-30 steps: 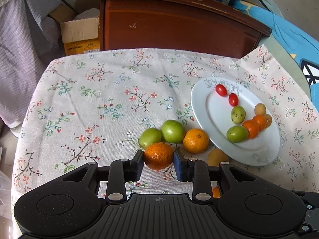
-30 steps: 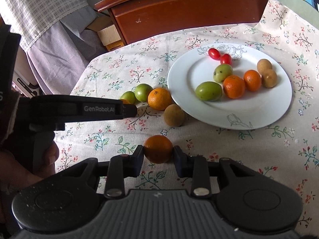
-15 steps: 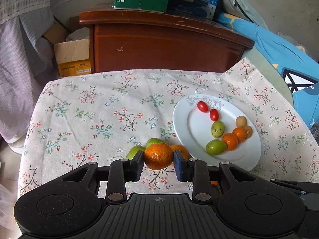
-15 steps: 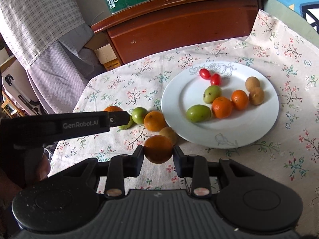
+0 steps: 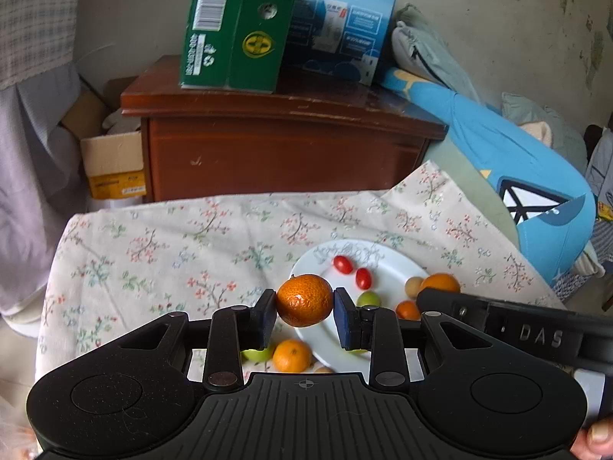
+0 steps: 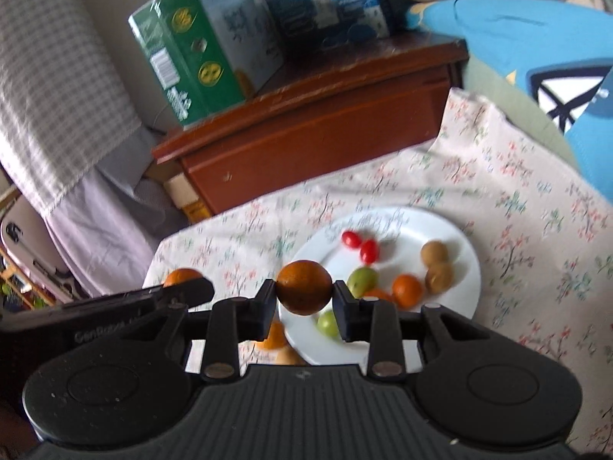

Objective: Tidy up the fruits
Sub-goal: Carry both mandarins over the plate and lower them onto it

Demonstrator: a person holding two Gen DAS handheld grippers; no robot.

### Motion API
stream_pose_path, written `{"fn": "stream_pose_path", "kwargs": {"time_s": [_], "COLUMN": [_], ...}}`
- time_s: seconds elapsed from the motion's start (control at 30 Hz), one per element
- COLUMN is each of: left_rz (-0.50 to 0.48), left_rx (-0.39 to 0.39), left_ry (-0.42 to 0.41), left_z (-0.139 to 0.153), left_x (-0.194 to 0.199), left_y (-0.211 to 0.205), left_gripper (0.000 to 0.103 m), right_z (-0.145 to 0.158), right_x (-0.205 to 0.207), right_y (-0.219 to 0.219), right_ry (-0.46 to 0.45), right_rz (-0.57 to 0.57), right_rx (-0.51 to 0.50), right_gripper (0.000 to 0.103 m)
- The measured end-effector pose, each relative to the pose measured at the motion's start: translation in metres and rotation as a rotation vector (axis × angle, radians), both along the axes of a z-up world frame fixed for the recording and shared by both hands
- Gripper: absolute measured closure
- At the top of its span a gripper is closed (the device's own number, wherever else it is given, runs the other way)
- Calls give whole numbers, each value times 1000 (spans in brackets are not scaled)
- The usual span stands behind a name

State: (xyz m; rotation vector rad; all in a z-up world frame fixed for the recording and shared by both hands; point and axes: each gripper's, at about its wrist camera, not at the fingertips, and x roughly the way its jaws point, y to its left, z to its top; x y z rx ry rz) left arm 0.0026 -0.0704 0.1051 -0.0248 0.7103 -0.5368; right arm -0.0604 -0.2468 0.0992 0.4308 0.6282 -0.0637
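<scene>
Left gripper [image 5: 304, 306]: closed tight on a mandarin [image 5: 305, 299], one pad against each side of the fruit; the grip has not changed since a second ago
Right gripper [image 6: 304, 294]: clamped the same way on a second, darker mandarin [image 6: 304, 287], grip likewise unchanged
Height: a second ago both held fruits sat low over the floral tablecloth [image 5: 161, 253]; now both are carried well clear of it, and the cloth and plate look smaller and further below
View: the cameras have tipped up, so the wooden cabinet [image 5: 283, 145] now fills the middle of the left view and a green carton [image 5: 233, 27] and a blue carton [image 5: 341, 19] on top of it have come fully into sight
Plate [image 6: 406, 226]: white, on the cloth, holding two cherry tomatoes [image 6: 360, 245], two brown round fruits [image 6: 435, 264], an orange one [image 6: 407, 290] and green ones [image 6: 362, 280]; its contents match the earlier frames
Loose fruit: an orange one [image 5: 292, 355] and a green one [image 5: 254, 354] lie on the cloth just left of the plate, now seen under the left gripper's fingers instead of ahead of them
Grippers to each other: the right gripper's finger shows at the right of the left view, beside the plate; the left one shows at the left of the right view
Sharpness: right view is blurred, left view is crisp
</scene>
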Motion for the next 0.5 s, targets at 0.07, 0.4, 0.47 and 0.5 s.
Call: {"fn": "stream_pose_path", "kwargs": {"time_s": [0.07, 0.4, 0.47, 0.5], "left_rz": [-6, -92, -105, -113], "left_rx": [-12, 40, 46, 49], "left_ry": [1, 7, 23, 36], "left_z": [5, -2, -11, -16], "left_x": [4, 29, 33, 35], "left_y": [-3, -34, -40, -42], "left_gripper": [74, 74, 74, 74], "right_z": [7, -1, -10, -14], "right_x": [3, 23, 29, 32], "right_y": [-8, -46, -52, -55], "right_ry": [-12, 22, 37, 47], "right_rz": [-20, -69, -79, -86], "right_rx": [0, 41, 58, 67], "right_gripper": [71, 71, 71, 71]}}
